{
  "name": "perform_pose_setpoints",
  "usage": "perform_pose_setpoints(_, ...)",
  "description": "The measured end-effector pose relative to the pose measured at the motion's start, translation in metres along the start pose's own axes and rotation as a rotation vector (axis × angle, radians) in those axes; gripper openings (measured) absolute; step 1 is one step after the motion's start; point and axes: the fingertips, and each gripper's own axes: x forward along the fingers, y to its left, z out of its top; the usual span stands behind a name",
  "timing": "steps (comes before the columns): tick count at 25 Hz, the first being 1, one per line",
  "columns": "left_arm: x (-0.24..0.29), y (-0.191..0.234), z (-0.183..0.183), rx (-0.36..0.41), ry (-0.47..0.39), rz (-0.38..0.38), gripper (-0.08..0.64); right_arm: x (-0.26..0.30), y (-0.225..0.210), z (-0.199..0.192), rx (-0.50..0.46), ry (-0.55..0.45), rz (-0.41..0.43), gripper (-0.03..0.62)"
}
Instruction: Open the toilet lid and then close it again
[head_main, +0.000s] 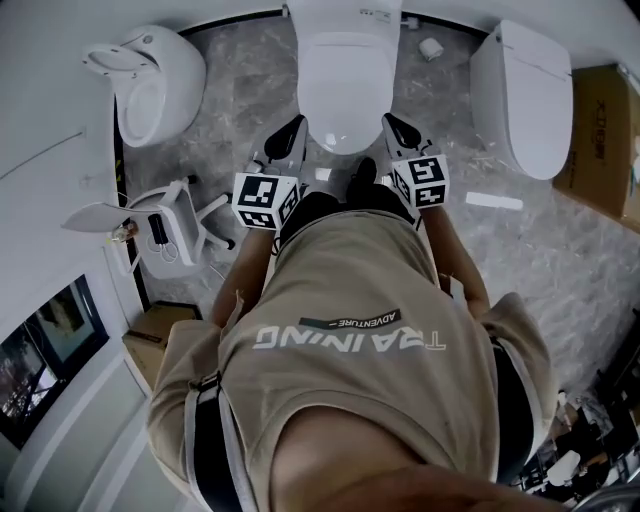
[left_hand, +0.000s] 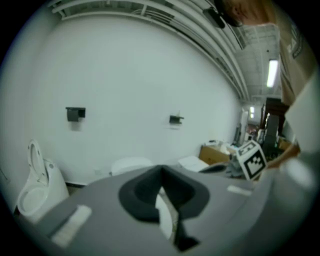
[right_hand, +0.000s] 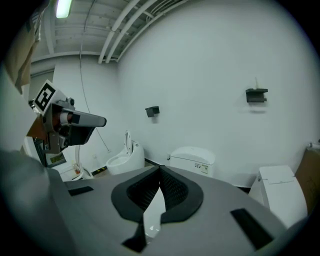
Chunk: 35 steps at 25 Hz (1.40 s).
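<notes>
Hovering clenched with nothing between the jaws, left claw (left_hand: 161, 175) and right claw (right_hand: 160, 172) sit just off the front of the middle toilet, one each side. Its toilet lid (head_main: 345, 85) lies flat down, so opening looks not yet begun. Flanking placement probably readies a tip to slip under the lid's front edge. No contact visible. Open-lid toilet (head_main: 150, 90) stands well apart at left.

The middle toilet (head_main: 345, 75) stands between the left toilet (head_main: 150, 85) and the right toilet (head_main: 525, 100), against the wall (right_hand: 210, 75).
</notes>
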Motion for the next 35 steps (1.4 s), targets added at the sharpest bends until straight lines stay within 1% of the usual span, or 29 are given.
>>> perform_pose_setpoints(3,0.018,0.01,-0.002,-0.033,0.019,-0.007,0.005,0.004,-0.006,-0.002,-0.069,0.025,-0.008,0.015)
perform_pose_setpoints(5,0.029,0.017,-0.007,-0.041,0.038,-0.01,0.005,0.006,-0.009,-0.008,-0.078,0.045,-0.012,0.014)
perform_pose_setpoints(9,0.049,0.037,-0.037,-0.068,0.104,-0.022,0.005,0.01,-0.015,-0.025,-0.003,0.081,-0.038,0.014)
perform_pose_setpoints(11,0.057,0.047,-0.053,-0.066,0.142,-0.034,0.005,0.013,-0.016,-0.031,0.026,0.094,-0.058,0.014)
perform_pose_setpoints(15,0.068,0.067,-0.078,-0.041,0.197,-0.076,0.005,0.022,-0.014,-0.036,0.046,0.132,-0.117,0.014)
perform_pose_setpoints(19,0.079,0.081,-0.098,0.012,0.218,-0.13,0.005,0.029,-0.01,-0.04,0.09,0.162,-0.191,0.014)
perform_pose_setpoints(21,0.084,0.085,-0.115,0.032,0.235,-0.148,0.005,0.032,-0.01,-0.041,0.122,0.169,-0.238,0.014)
perform_pose_setpoints(23,0.092,0.094,-0.134,0.038,0.262,-0.156,0.005,0.043,-0.011,-0.041,0.161,0.162,-0.268,0.014)
perform_pose_setpoints(25,0.1,0.105,-0.154,0.029,0.297,-0.161,0.005,0.057,-0.008,-0.044,0.189,0.165,-0.272,0.014)
perform_pose_setpoints(27,0.107,0.112,-0.181,-0.005,0.349,-0.165,0.006,0.07,-0.002,-0.063,0.188,0.205,-0.256,0.014)
perform_pose_setpoints(30,0.111,0.115,-0.239,-0.078,0.459,-0.178,0.006,0.085,0.012,-0.113,0.142,0.323,-0.207,0.014)
perform_pose_setpoints(31,0.11,0.115,-0.259,-0.095,0.492,-0.181,0.006,0.089,0.018,-0.131,0.141,0.36,-0.19,0.014)
perform_pose_setpoints(35,0.112,0.119,-0.322,-0.163,0.576,-0.164,0.006,0.106,0.028,-0.195,0.194,0.452,-0.149,0.014)
